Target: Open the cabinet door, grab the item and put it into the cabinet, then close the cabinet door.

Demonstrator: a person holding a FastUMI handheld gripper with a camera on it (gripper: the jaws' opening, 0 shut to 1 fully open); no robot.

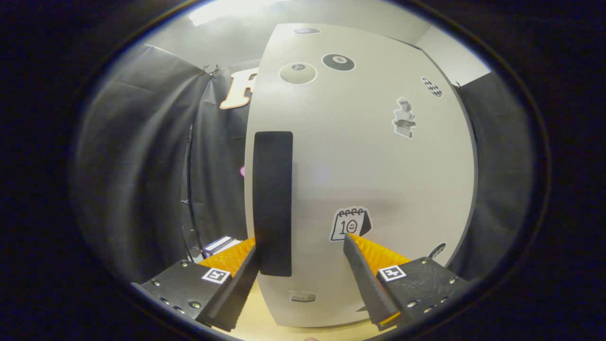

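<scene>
Here the gripper [300, 265] faces the door [374, 170] close up, jaws apart with the dark handle [272, 199] just inside the left one, likely placed for working it. The door looks shut. Boxes [220, 245] lie far left.

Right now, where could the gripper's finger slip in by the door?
The gripper is open. Bare door lies between the black handle and the calendar sticker. The handle's other side is tight: one finger sits by it at the door's edge. Beyond that edge, a box stands low.
</scene>
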